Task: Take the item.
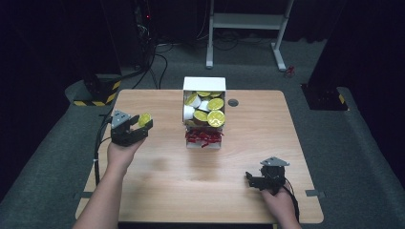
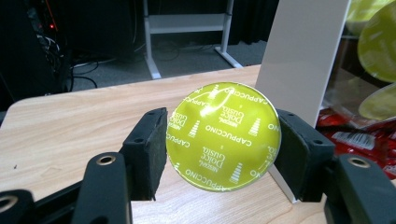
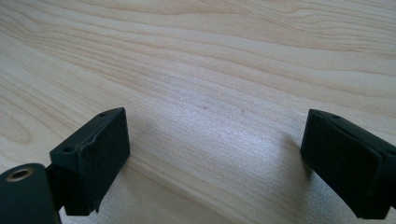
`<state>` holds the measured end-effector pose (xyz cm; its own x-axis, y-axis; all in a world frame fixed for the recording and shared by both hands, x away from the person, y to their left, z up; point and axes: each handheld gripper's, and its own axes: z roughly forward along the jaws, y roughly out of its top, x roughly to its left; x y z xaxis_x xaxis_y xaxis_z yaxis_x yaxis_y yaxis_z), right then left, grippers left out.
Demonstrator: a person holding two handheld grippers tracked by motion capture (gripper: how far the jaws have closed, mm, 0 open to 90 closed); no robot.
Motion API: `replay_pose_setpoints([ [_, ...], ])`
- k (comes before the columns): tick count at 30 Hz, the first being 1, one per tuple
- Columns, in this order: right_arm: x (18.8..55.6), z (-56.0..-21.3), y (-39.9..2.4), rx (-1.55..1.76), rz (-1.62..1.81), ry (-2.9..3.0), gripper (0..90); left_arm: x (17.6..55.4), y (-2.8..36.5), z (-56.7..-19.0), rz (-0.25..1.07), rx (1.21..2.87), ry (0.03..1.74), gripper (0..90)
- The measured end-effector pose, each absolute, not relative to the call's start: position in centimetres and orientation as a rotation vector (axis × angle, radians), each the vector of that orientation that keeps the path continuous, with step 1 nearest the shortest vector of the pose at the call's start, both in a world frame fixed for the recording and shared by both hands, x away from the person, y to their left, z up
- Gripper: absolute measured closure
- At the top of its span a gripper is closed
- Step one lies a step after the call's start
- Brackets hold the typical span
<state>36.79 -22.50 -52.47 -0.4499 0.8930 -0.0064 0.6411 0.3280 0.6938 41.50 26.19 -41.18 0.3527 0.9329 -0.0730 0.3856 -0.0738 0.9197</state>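
Observation:
A coffee capsule (image 2: 223, 136) with a yellow-green foil lid printed "Cappuccino" sits between the jaws of my left gripper (image 2: 223, 144), which is shut on it. In the high view that gripper (image 1: 135, 126) hovers over the table's left side with the capsule (image 1: 143, 119) at its tip. A white box (image 1: 204, 85) at the table's middle back holds several more capsules (image 1: 215, 103) with the same lids. My right gripper (image 3: 215, 163) stands open low over bare wood, and it shows near the front right of the table (image 1: 265, 178).
A small tray of red packets (image 1: 204, 137) lies right in front of the white box. A dark round grommet (image 1: 233, 102) is set in the wooden table (image 1: 172, 171) beside the box. A white desk frame (image 1: 248, 21) stands on the floor behind.

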Motion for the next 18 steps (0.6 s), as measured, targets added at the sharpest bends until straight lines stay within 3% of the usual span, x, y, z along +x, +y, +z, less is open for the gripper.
replay_pose_setpoints([
  [18,36.8,-52.5,-22.5,1.356,0.885,2.213,8.0,43.0,25.8,-44.9,0.683,1.713,1.287,39.7],
])
